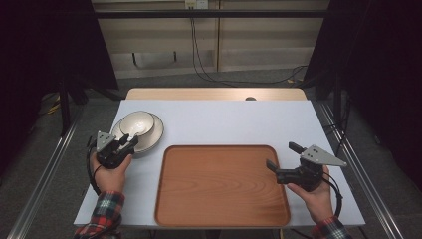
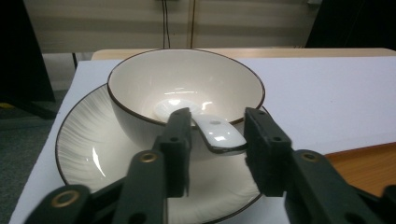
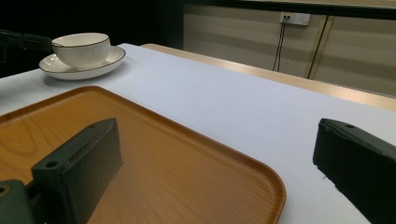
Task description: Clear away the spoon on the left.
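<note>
The left gripper (image 2: 215,140) has its jaws part-open around the spoon (image 2: 219,135) handle jutting from the bowl (image 2: 187,88), not visibly pressing, while the right gripper (image 3: 215,177) gapes empty over the tray (image 3: 187,168).

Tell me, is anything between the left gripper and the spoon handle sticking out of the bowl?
Nothing visible is. The spoon handle pokes over the bowl rim, right between the left gripper jaws. One jaw looks to be at the handle's side and the other stands off with a gap. The plate lies below, out of the way.
</note>
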Motion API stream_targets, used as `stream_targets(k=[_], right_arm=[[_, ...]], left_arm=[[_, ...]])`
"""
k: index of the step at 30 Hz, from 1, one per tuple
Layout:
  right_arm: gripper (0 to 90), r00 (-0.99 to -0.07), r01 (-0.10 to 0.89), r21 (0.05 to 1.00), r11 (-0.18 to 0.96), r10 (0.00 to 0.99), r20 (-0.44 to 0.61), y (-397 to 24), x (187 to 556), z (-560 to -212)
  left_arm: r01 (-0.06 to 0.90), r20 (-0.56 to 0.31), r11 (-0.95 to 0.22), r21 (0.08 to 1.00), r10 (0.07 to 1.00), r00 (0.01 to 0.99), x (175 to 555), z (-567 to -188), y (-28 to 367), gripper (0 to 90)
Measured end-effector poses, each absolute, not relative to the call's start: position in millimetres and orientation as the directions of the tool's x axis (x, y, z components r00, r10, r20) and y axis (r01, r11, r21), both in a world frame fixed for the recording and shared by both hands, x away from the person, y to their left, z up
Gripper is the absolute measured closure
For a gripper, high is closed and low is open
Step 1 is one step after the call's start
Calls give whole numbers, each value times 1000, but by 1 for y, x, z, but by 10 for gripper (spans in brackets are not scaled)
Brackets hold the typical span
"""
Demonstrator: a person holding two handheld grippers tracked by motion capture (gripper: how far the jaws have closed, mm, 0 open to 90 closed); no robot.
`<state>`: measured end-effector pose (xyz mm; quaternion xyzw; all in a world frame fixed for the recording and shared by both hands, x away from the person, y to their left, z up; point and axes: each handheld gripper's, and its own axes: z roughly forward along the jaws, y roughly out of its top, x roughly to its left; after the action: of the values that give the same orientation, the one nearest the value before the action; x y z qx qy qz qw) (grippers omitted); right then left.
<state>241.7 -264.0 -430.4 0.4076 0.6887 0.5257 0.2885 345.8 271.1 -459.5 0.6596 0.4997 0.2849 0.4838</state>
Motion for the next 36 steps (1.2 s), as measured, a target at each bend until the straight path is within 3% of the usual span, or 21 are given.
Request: stream_targets(k=[17,21,36], right_arm=[[12,-516,245,963,117,856,27,-265,240,-428],[13,-517,249,960,128,856,20,-264,240,-429],[15,-542,249,959,137,840,21,-263,241,-429]], left_arm=[[384,-172,41,922,934,313,349,-456,278,777],[382,-188,58,922,931,312,350,-453,276,842],[354,-198,73,932,923,330,363,-433,271,848]])
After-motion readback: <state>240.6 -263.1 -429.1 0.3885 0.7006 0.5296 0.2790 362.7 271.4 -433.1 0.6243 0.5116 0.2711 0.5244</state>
